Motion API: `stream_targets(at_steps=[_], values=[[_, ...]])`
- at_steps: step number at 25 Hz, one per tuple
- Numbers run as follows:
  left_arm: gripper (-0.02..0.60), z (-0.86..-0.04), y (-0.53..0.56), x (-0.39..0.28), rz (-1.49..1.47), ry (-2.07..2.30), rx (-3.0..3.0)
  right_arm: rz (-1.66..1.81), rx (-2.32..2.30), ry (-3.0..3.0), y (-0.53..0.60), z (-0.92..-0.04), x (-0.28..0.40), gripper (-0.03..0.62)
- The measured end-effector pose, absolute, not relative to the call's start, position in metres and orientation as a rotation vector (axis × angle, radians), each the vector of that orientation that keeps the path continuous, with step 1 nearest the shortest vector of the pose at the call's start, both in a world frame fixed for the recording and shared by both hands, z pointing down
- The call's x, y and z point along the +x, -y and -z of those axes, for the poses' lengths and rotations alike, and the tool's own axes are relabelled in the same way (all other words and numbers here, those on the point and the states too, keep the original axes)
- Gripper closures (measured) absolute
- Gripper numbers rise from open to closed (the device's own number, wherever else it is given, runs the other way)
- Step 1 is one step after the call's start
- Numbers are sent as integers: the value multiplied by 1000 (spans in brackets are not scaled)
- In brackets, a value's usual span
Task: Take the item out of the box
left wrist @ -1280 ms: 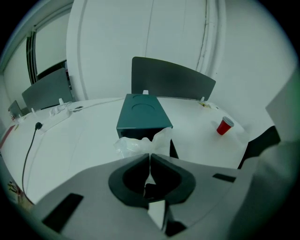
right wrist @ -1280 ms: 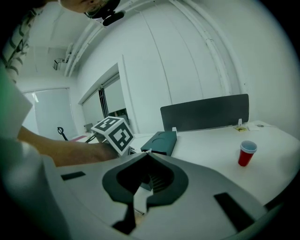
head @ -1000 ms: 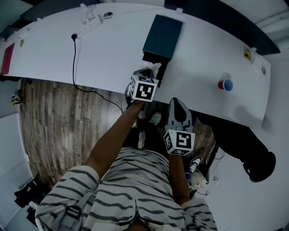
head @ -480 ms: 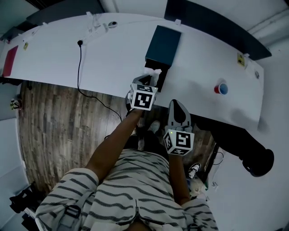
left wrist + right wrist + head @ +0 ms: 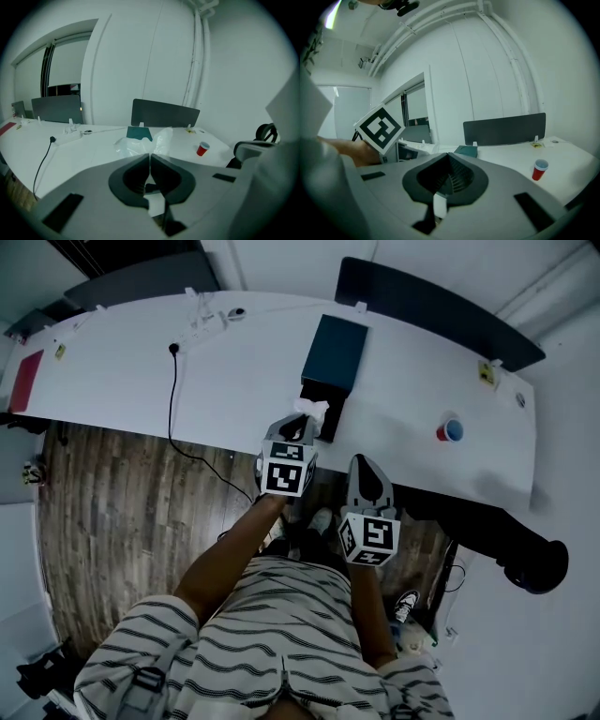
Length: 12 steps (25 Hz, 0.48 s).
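From above, the head view shows a white curved table (image 5: 244, 371) carrying a dark teal rectangular box (image 5: 334, 352), with a black inner tray (image 5: 330, 413) drawn out at its near end. The left claw (image 5: 305, 424) points at this tray and grips a crumpled clear plastic bag (image 5: 312, 410), which sits at the tray's near end; whether the bag is fully clear of the tray cannot be told. The right claw (image 5: 365, 461) hangs beside the left, off the table's near edge. A red paper cup (image 5: 449, 430) stands well to the right of the box. A black cable (image 5: 173, 399) trails off the table edge on the left.

Along the left gripper view, the left claw (image 5: 149, 154) is closed on the bag (image 5: 140, 144), the jaws pinching a fold. The box (image 5: 139, 133) lies just behind the bag, and the cup (image 5: 202, 149) is to the right.

Along the right gripper view, the right claw (image 5: 448, 154) is closed with nothing between its jaws. The box (image 5: 465, 150) and the cup (image 5: 540, 169) stand on the table (image 5: 506, 161) ahead.
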<state>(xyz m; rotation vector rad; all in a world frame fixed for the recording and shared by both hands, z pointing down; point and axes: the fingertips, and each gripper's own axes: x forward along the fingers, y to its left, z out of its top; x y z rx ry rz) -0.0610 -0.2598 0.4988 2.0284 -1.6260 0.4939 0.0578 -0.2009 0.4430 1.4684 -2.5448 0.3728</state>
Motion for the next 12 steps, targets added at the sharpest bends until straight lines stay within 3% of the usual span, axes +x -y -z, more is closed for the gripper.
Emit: stream_targets(at_steps=[12], values=[[551,-456,224,-58,-369,1667,2156,-320,1479,2587,184,-417,50,577]])
